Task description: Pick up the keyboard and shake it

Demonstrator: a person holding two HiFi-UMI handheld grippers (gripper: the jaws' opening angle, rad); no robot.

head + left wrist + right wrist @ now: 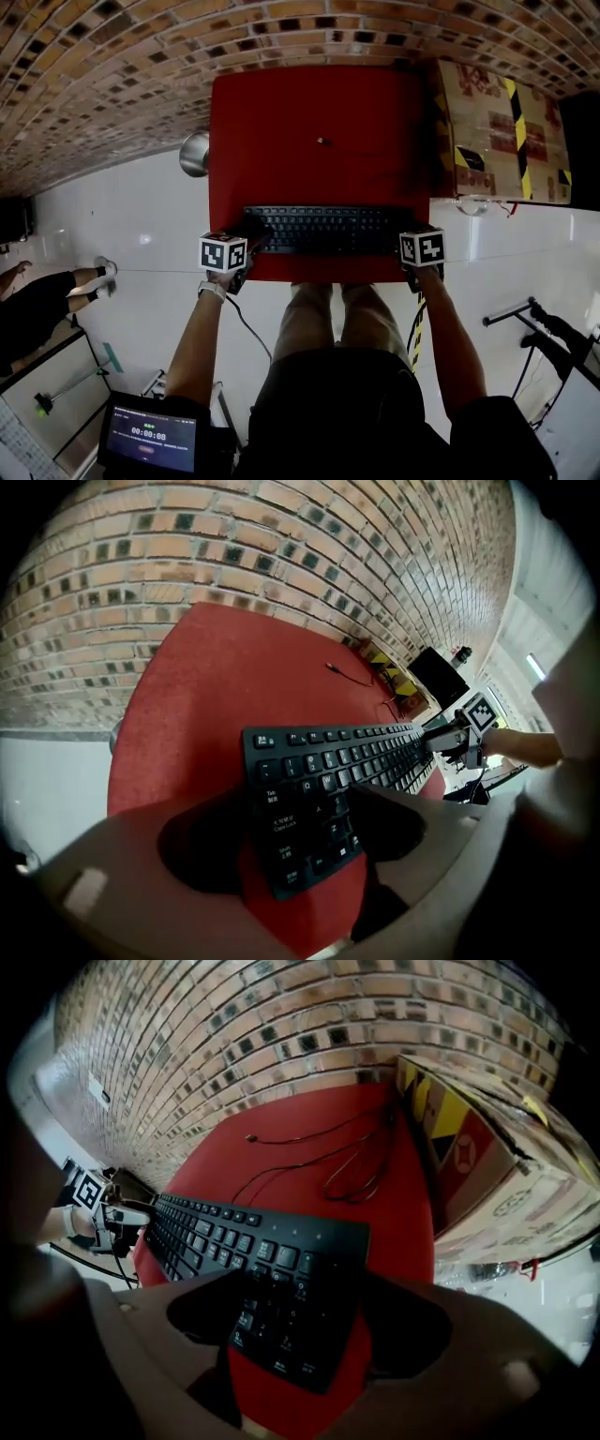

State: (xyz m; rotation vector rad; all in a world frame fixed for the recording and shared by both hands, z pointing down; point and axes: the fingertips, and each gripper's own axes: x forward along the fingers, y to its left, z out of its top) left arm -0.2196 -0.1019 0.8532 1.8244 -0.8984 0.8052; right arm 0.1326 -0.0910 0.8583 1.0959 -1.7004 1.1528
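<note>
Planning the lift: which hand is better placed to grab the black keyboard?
Neither leads: the left tongs stand open astride the left end of the flat black keyboard, the right tongs open astride its right end. Both likely close together.

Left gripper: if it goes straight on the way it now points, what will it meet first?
The left gripper would most likely meet the left end of the keyboard, lying between its open jaws on the red table.
</note>
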